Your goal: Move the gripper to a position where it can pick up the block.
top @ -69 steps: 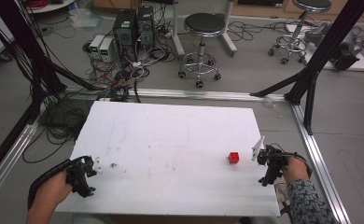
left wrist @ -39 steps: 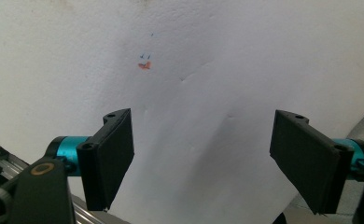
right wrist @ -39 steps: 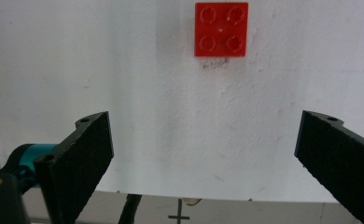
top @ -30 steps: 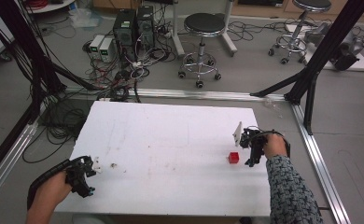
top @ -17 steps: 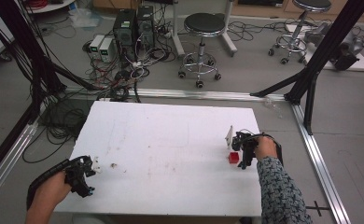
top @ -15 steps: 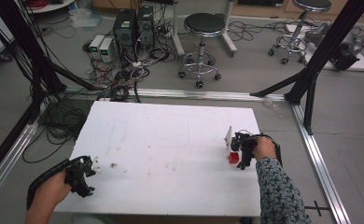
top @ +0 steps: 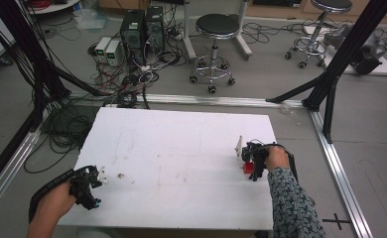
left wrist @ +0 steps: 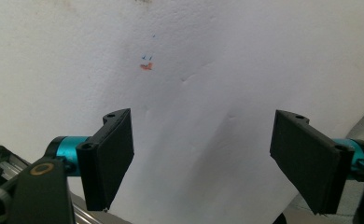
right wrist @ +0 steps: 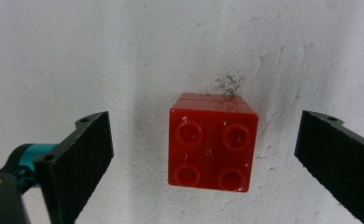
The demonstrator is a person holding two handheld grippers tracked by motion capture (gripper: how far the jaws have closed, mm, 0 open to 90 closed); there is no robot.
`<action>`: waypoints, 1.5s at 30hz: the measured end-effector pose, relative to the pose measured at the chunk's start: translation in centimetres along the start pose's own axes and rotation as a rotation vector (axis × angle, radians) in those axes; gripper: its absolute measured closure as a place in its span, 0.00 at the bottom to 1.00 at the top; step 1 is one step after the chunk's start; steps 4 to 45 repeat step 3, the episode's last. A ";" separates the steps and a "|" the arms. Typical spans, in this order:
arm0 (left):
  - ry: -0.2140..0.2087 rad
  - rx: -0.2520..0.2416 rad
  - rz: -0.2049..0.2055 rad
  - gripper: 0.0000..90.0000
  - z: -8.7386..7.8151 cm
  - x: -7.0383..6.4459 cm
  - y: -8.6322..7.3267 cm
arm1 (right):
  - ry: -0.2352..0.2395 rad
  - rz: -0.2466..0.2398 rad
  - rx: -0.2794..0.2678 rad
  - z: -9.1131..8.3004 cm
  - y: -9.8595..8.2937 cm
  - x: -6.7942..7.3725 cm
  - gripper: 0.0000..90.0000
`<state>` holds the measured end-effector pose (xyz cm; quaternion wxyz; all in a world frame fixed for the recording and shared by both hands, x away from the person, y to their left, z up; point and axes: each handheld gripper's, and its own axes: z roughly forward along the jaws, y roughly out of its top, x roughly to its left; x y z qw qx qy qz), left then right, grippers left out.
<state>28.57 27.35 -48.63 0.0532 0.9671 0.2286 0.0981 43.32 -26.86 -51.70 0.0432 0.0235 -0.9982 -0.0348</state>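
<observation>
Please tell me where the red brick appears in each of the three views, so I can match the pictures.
High view: the red brick lies at the table's right side, under the right gripper.
Right gripper view: the brick sits centred between the open jaws, studs facing the camera.
Left gripper view: not in it.
Shared landmark: the white table.

Two stools [top: 217,27], computer towers [top: 142,27], tangled cables [top: 72,124]

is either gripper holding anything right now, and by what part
Nothing is held. The right gripper is open, its jaws apart on either side of the red brick without touching it. The left gripper is open over bare table.
</observation>
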 end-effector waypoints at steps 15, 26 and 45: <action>-0.002 0.003 0.000 0.24 0.0 0.0 0.0 | -0.002 0.004 -0.001 -0.1 -0.1 0.1 0.04; -0.002 0.003 0.000 0.24 0.0 0.0 0.0 | -0.002 0.004 -0.001 -0.1 -0.1 0.1 0.04; -0.002 0.003 0.000 0.24 0.0 0.0 0.0 | -0.002 0.004 -0.001 -0.1 -0.1 0.1 0.04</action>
